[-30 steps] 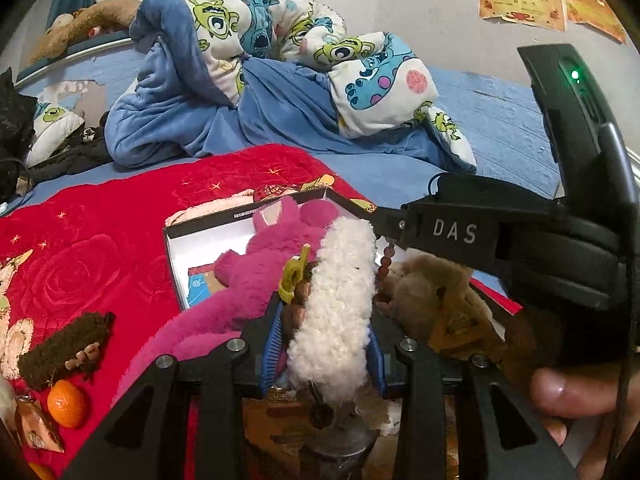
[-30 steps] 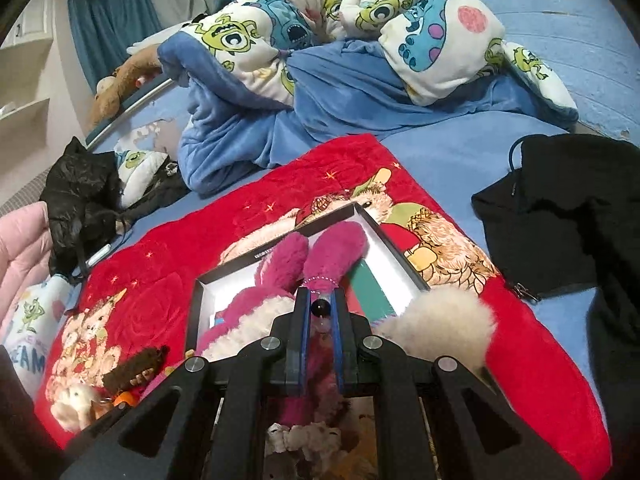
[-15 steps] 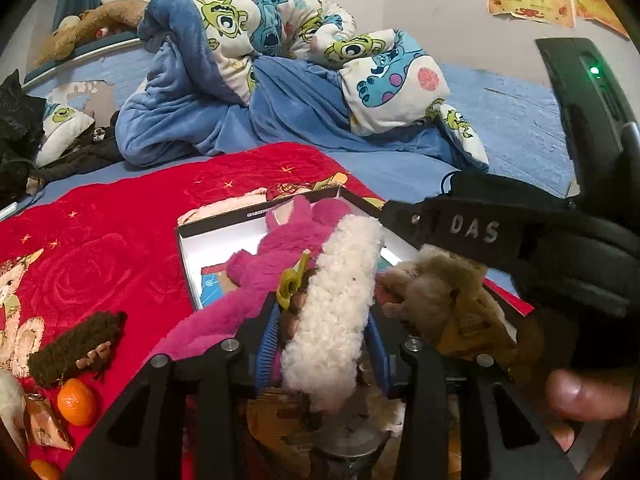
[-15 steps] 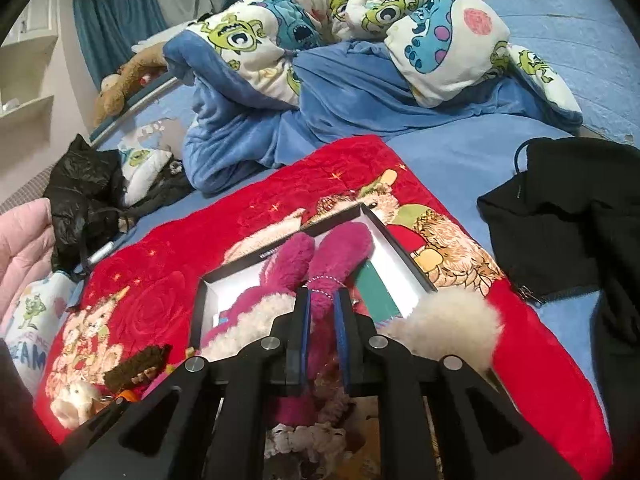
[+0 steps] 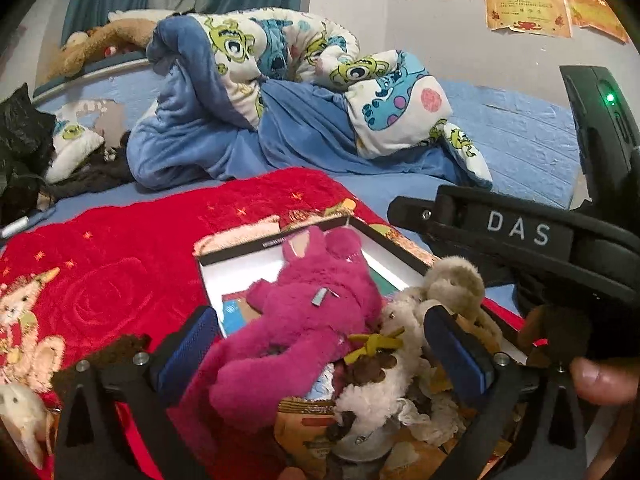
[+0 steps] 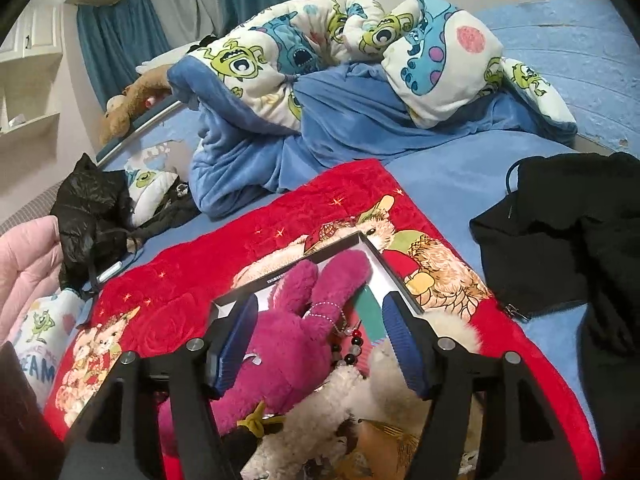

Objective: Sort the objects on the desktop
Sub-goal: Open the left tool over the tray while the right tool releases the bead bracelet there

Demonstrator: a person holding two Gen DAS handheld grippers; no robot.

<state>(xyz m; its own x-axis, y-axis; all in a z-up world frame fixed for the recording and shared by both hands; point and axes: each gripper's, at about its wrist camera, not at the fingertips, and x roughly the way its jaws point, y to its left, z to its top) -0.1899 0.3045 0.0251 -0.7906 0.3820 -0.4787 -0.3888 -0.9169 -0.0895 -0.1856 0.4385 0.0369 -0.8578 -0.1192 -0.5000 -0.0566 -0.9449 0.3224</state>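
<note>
Magenta plush rabbit (image 5: 312, 320) lies in the box (image 5: 384, 240) between your left tongs (image 5: 324, 340) and right tongs (image 6: 320, 336); both have just been opening, gripping nothing.

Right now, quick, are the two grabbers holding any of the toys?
Left gripper: open, holding nothing; its jaws have just opened over the white fluffy toy.
Right gripper: open, holding nothing; its jaws have just opened around the bead string.
</note>
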